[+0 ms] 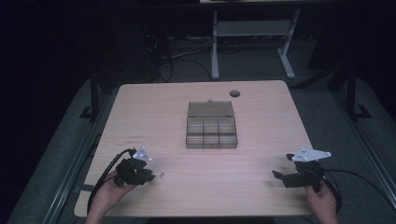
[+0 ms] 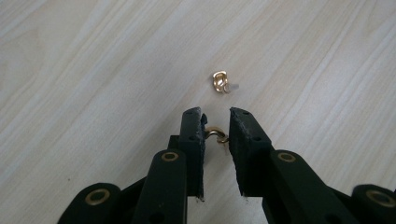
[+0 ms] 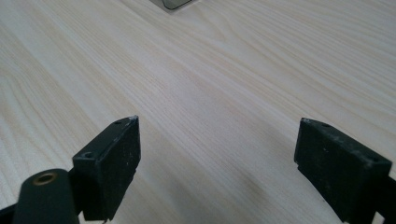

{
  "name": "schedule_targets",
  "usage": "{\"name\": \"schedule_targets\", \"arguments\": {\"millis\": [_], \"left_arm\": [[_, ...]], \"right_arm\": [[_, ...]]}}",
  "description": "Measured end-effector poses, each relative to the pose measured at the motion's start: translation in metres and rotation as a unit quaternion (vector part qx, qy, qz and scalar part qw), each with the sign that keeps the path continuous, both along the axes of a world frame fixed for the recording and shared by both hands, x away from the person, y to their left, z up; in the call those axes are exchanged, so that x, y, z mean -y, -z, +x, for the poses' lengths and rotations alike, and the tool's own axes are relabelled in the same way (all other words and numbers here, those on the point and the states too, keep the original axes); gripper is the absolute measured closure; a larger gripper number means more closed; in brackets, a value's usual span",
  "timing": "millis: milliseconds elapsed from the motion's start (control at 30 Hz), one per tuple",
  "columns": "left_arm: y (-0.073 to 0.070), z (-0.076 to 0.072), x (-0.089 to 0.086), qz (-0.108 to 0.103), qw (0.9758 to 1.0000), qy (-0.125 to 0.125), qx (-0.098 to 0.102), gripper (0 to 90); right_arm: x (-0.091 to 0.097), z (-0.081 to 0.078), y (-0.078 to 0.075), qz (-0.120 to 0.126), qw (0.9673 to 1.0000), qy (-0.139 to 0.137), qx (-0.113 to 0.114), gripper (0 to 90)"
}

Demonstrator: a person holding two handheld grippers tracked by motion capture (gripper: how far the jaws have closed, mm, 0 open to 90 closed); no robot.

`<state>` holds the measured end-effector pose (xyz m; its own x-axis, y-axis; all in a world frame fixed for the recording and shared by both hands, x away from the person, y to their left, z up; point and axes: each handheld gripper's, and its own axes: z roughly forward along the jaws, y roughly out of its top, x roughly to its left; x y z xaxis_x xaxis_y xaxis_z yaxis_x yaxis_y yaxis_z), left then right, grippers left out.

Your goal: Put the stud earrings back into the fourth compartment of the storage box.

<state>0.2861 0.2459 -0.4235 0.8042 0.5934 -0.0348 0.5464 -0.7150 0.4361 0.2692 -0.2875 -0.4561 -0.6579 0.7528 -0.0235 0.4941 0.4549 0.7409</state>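
Observation:
My left gripper (image 2: 217, 114) points down at the wooden table (image 1: 154, 107), its jaws nearly together and pressed on a small gold hook (image 2: 217, 135) that spans the gap between the pads. Just beyond the tips, a second small gold piece (image 2: 219, 80) with a clear bit beside it lies on the wood. From above, the left gripper (image 1: 150, 177) sits near the front left, with the gold piece (image 1: 162, 174) a speck just right of it. At the front right, my right gripper (image 1: 276, 175) hovers low over bare wood, and its jaws (image 3: 219, 135) stand wide open with nothing between them.
A clear compartment box (image 1: 211, 124) with its lid raised rests at the table's middle. A round cable hole (image 1: 234, 93) marks the far edge. Desk legs (image 1: 215, 46) and cables stand on the floor beyond. A corner of the box (image 3: 175, 3) shows ahead of the right gripper.

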Motion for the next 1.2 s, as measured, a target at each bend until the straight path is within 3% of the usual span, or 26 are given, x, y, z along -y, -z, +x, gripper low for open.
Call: {"name": "schedule_targets", "arguments": {"millis": [500,567,700,1200], "left_arm": [[-0.012,0.016,0.012,-0.008,0.9998,0.016,0.0,75.2],[-0.015,0.021,0.019,-0.021,0.9994,0.025,-0.005,75.1],[-0.019,0.027,0.025,-0.019,0.9992,0.034,-0.005,75.2],[-0.035,0.068,0.058,-0.027,0.9988,0.038,-0.011,75.2]], "right_arm": [[0.0,0.0,0.002,0.002,1.0,0.005,-0.007,14.1],[0.001,0.001,0.003,0.0,1.0,0.001,-0.008,14.1],[0.001,0.001,0.004,0.0,1.0,0.001,-0.007,14.1],[-0.003,0.0,0.005,-0.004,0.9999,-0.008,-0.007,14.1]]}}
